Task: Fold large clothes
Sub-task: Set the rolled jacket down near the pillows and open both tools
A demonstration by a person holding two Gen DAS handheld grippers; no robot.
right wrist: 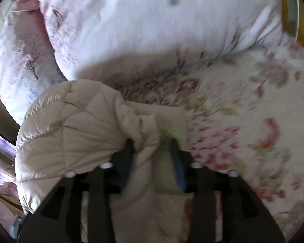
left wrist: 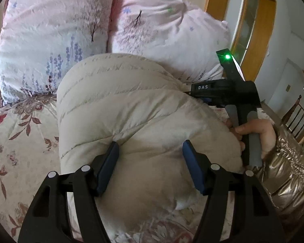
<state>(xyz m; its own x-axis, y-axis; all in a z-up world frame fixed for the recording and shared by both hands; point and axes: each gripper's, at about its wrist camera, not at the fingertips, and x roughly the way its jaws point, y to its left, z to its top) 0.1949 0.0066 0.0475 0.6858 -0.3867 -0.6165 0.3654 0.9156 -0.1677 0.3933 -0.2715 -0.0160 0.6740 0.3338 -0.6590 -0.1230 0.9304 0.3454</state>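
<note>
Since the bed gives a broad soft base:
Bed (left wrist: 20, 133): floral cover carries the work, pillows (left wrist: 50, 36) at its head.
Jacket (left wrist: 131, 105): beige puffy bundle, already doubled over, lying mid-bed below the pillows.
Left tongs (left wrist: 150, 156): partly open, straddling the bulge, apparently steadying it; grip unclear.
Right tongs (right wrist: 152, 151): half open around a bunched jacket edge; blur hides whether they pinch it.

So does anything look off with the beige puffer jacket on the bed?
Nothing damaged. The beige quilted puffer jacket is bunched in a puffy heap on the floral bedspread, not flat, its folds uneven.
</note>
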